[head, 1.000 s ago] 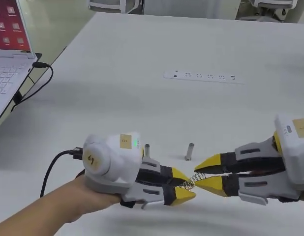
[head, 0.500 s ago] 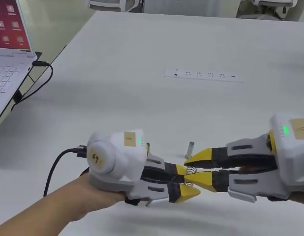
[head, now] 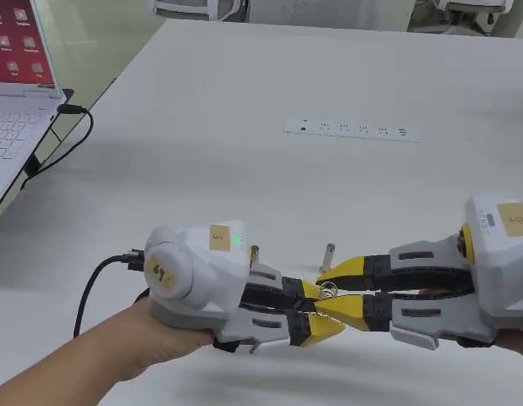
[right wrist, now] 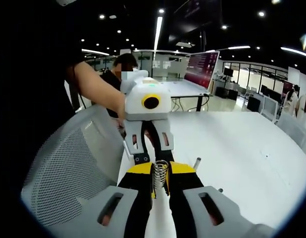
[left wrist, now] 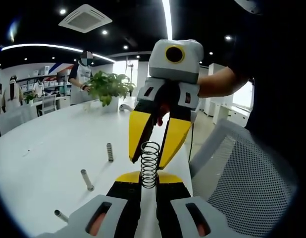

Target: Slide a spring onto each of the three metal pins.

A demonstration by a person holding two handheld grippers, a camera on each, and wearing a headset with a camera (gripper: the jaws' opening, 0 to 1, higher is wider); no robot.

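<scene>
White workbench [head: 244, 101] below, and you've got the spring [left wrist: 150, 166] bridged between both tools. Your left gripper [left wrist: 149, 178] pinches its near end. Your right gripper [right wrist: 160, 171] is narrowed around the other; I can't tell if it grips. Release early and it may ping off the table; squeeze hard and it may bend. The nearest metal pin [head: 327, 254] waits bare at twelve o'clock.

pins [head: 328, 255] on table [head: 244, 127], behind spring [head: 327, 293]

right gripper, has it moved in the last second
Yes. The right gripper has moved left toward the left gripper: its tips, earlier right of the pin above them, now lie just left of it.
</scene>
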